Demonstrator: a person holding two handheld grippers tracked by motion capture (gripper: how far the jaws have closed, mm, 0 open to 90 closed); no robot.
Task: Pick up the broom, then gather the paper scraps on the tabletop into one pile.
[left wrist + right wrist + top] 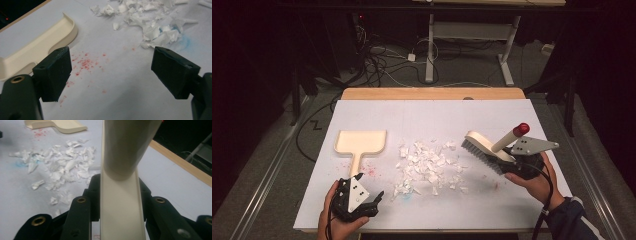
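Sweeping has barely begun, judging by how things lie. The paper scraps (428, 167) sit in a loose, scattered heap on the white surface (512, 120), none of them in the dustpan (361, 143), which lies flat and empty just ahead of the left gripper (368, 192).

The right gripper (518, 162) has its fingers closed on the cream body of the brush (486, 150); in the right gripper view the brush back runs straight up between the fingers and its round handle rises above them. The bristles face the heap, and the brush is held tilted, the nearest scraps just beyond its bristle edge. Whether the bristles touch the surface cannot be told.

The left gripper's fingers (53, 72) are spread wide and hold nothing. The dustpan's handle lies just beside the left-hand finger, close but not between the two, and a patch of red specks (83, 62) marks the surface between and just beyond the fingers. The scraps lie farther off, toward the right-hand finger.

What is left, by my reading: taking hold of the dustpan handle, setting its lip against the heap, brushing the scraps into it, and gathering the strays at the near edge of the pile.
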